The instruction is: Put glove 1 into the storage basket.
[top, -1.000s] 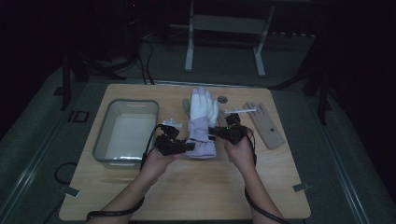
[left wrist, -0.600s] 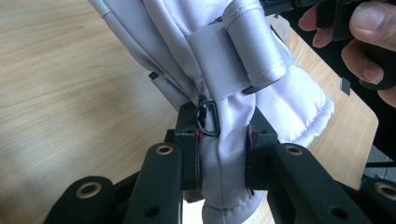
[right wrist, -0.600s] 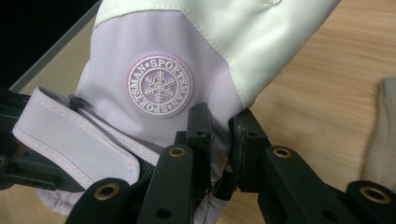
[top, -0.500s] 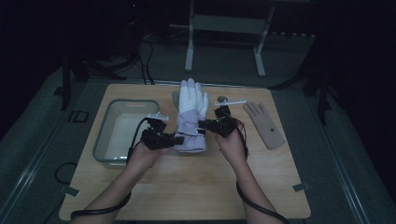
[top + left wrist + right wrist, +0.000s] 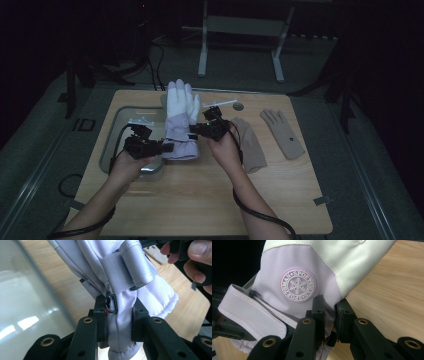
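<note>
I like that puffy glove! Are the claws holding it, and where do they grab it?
Yes. Both claws hold the white and lilac ski glove by its cuff end: the left claw pinches one side, the right claw the other.

left gripper (image 5: 167, 146): black, brass-ringed screw holes showing | right gripper (image 5: 192, 131): black, green light glowing | cables (image 5: 260, 216): black, trailing from each | forearms (image 5: 95, 207): bare, wearing no sleeves

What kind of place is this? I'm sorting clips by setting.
Probably a dim recording studio or lab: a wooden tabletop on grey floor, metal stand legs behind, and cabled handheld grippers holding a ski glove beside a tray.
</note>
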The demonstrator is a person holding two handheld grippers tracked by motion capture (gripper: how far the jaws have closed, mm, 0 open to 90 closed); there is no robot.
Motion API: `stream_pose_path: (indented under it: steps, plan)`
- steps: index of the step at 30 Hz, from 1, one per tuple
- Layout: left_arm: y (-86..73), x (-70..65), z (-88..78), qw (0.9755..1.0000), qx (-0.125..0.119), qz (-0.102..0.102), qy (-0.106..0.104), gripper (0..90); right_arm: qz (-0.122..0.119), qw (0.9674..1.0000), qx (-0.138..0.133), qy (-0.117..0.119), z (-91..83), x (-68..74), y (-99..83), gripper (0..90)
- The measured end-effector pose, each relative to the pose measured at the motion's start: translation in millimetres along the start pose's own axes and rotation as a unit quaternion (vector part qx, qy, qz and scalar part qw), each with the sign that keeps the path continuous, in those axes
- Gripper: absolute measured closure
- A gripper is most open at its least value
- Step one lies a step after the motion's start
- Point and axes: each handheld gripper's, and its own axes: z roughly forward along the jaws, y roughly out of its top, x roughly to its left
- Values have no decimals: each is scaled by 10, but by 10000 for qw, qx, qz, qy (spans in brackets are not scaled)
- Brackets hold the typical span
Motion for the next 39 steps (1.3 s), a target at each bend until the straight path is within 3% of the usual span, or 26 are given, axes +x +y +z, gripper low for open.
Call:
stream_pose_path:
  steps: [14,21,30,39]
  plan:
    - [-278,482,-544,9991,8,-311,290,727,-312,9986,278,327,597,540,253,793]
    - [-416,706,-689,9984,13,-456,339,726,-390,9973,435,446,887,730,330,793]
    - [-533,874,-571,9965,330,-638,427,725,-340,9959,725,423,1187,735,248,794]
    - [-611,894,-395,9939,771,-602,516,719,-273,9937,1061,244,1365,687,39,794]
